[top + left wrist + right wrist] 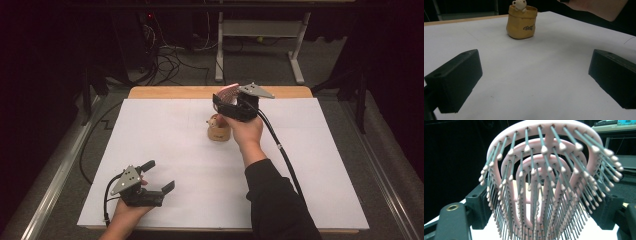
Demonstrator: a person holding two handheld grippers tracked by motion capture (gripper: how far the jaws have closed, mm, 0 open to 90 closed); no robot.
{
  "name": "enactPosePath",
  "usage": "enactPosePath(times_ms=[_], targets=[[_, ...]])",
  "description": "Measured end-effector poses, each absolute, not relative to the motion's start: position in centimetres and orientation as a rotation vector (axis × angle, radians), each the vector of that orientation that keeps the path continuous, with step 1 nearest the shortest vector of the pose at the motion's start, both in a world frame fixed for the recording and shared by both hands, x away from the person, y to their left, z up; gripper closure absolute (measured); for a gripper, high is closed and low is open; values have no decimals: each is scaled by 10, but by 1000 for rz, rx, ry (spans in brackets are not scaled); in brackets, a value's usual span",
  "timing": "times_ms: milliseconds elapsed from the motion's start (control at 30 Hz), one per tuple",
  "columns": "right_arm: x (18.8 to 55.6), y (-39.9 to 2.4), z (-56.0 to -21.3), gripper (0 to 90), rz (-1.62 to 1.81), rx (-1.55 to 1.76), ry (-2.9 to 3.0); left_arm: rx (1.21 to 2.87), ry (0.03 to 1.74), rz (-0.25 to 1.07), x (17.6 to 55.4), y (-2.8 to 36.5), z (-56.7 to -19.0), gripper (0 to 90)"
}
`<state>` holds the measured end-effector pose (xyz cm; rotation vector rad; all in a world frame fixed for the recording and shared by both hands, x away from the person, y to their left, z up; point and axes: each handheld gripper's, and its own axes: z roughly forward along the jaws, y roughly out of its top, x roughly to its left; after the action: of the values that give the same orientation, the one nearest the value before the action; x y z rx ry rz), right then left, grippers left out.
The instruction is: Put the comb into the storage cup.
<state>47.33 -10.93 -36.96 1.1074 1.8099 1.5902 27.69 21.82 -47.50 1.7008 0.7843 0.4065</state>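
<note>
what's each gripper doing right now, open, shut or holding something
Left gripper: open, nothing between its jaws.
Right gripper: shut on the pink hairbrush, above the small yellow pot.

A white sheet [165, 165] covers nearly the whole counter [165, 92], leaving a strip of pale wood bare along the far edge. Beyond that edge lies grey carpet floor [260, 65], where a tangle of black cables [167, 62] trails near the white legs of a desk frame [297, 55]. The room behind is dark, with a small red light [150, 16] glowing at the back.
</note>
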Motion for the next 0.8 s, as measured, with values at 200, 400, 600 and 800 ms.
enactPosePath(times_ms=[200,400,600,800], targets=[[474,-107,-374,204,1586,1104,1820,1702,783,405,277,218,-475,0],[476,-108,-374,202,1596,1103,1827,1701,781,401,277,218,-475,0],[477,-113,-372,199,1594,1128,1850,1684,770,402,275,218,-473,0],[478,-118,-371,197,1590,1154,1862,1680,764,403,274,217,-472,0]])
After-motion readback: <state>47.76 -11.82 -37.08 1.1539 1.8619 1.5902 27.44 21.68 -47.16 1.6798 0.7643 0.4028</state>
